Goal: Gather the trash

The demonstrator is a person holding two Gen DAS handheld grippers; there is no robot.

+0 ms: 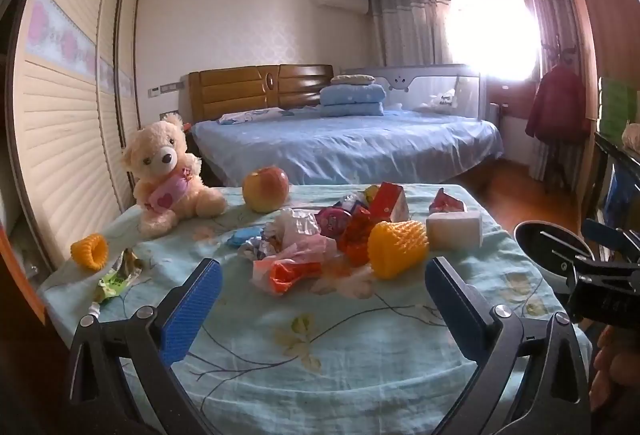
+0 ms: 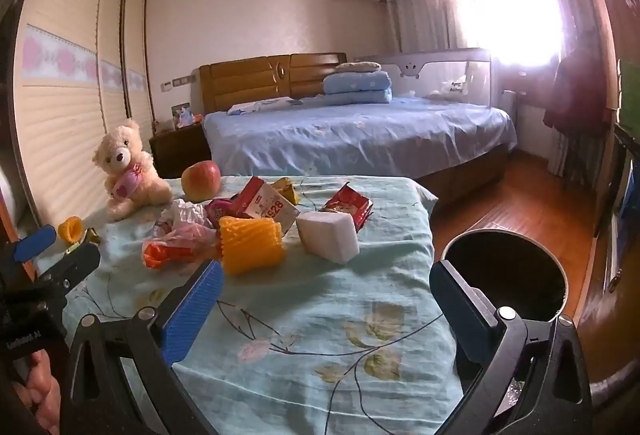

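While both grippers hover wide apart and empty, the trash pile [image 1: 332, 243] sits untouched on the table [image 1: 360, 355].
Left gripper [image 1: 323, 309] and right gripper [image 2: 326, 311]: jaws spread, holding nothing. Wrappers, yellow foam net [image 2: 250, 245] and white block [image 2: 328, 235] all lie mid-table; the bin [image 2: 506, 275] waits just beside the table's right edge, its inside too dark to read. By my reckoning, everything's left to do.

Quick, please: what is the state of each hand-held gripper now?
Left hand-held gripper: open, holding nothing.
Right hand-held gripper: open, holding nothing.
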